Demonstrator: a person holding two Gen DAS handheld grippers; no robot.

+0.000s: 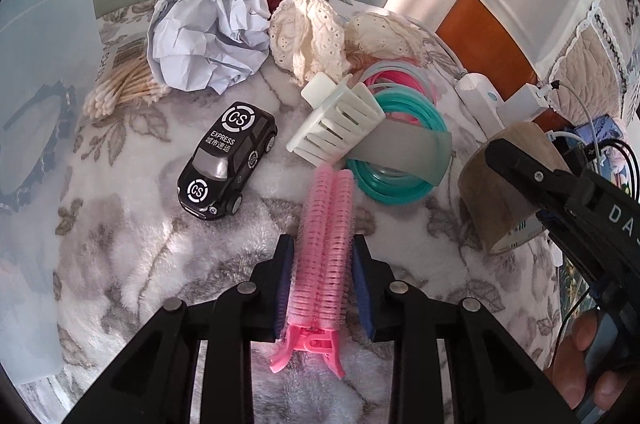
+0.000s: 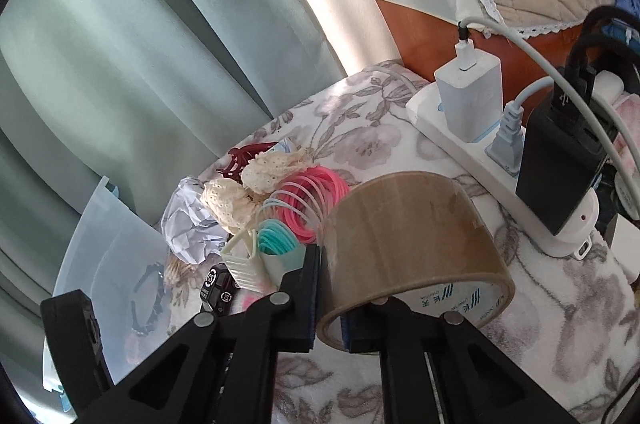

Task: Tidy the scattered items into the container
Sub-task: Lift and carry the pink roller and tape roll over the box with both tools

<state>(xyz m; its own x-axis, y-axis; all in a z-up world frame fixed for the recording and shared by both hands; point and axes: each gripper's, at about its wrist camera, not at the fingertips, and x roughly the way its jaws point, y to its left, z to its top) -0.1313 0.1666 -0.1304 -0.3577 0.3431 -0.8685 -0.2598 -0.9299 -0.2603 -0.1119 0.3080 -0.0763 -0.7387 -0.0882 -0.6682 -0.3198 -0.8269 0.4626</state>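
Note:
My left gripper (image 1: 324, 249) is shut on a pink hair-roller clip (image 1: 326, 216) that lies lengthwise between its blue pads on the floral blanket. To the right, my right gripper (image 2: 330, 304) is shut on the wall of a brown tape roll (image 2: 408, 224), one finger outside and one inside the ring; the tape roll (image 1: 500, 184) hangs tilted above the blanket. The translucent plastic container (image 2: 108, 244) stands at the left with a dark bracelet (image 2: 150, 298) in it. A black toy car (image 1: 228, 160), crumpled paper (image 1: 212, 32), cotton swabs (image 1: 124, 92) and a white comb clip (image 1: 340, 120) lie scattered.
Cream lace scrunchies (image 1: 308, 32) and teal and pink rings (image 1: 400, 144) lie behind the clip. A white power strip (image 2: 460, 152) with chargers and cables runs along the right. Green curtains hang behind the blanket. A person's hand (image 1: 580, 364) holds the right gripper.

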